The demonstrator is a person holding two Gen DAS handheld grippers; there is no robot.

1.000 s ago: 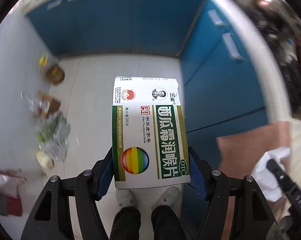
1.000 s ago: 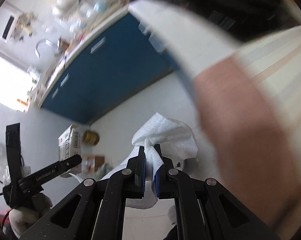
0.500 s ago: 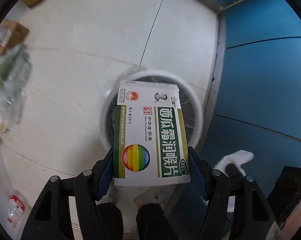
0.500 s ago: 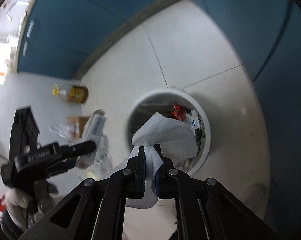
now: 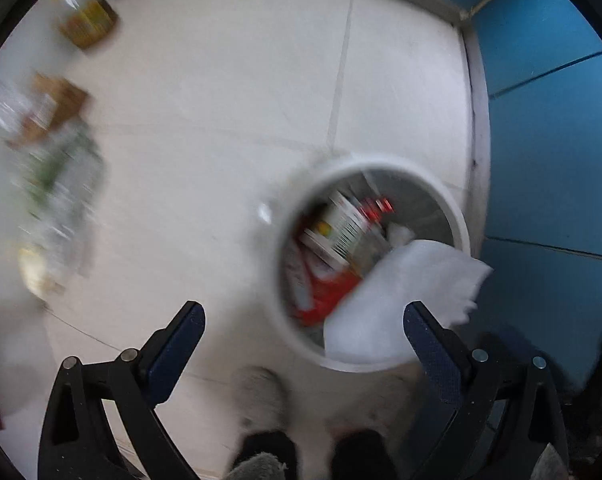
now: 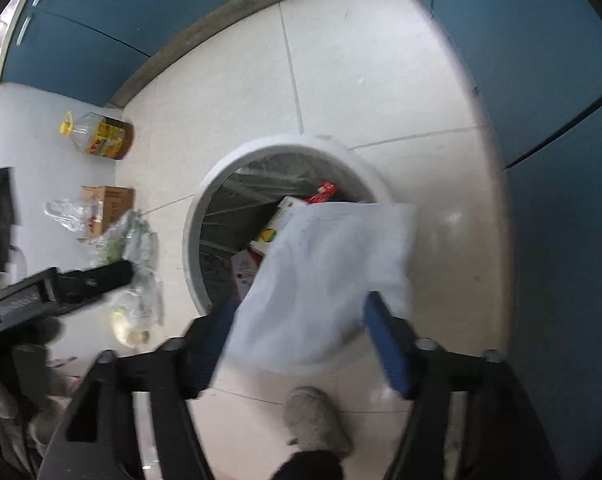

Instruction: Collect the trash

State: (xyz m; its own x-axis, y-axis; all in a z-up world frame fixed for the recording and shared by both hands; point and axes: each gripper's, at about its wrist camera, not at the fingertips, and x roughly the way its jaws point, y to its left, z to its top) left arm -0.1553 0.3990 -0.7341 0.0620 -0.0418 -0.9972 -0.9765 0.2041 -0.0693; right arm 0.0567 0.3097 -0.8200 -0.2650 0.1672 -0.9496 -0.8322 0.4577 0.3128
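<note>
White tiled floor [image 6: 361, 80] (blue cabinets [image 6: 561, 60]).

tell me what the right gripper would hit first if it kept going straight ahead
Most likely the white tissue hanging loose between its open fingers, then the bin beneath; depth is hard to judge.

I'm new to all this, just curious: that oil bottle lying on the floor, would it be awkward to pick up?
Probably. The bottle lies on its side and looks round, so a push might roll it. Its clear plastic may be slippery, and its body looks wide for the jaws. I cannot tell how full it is.
</note>
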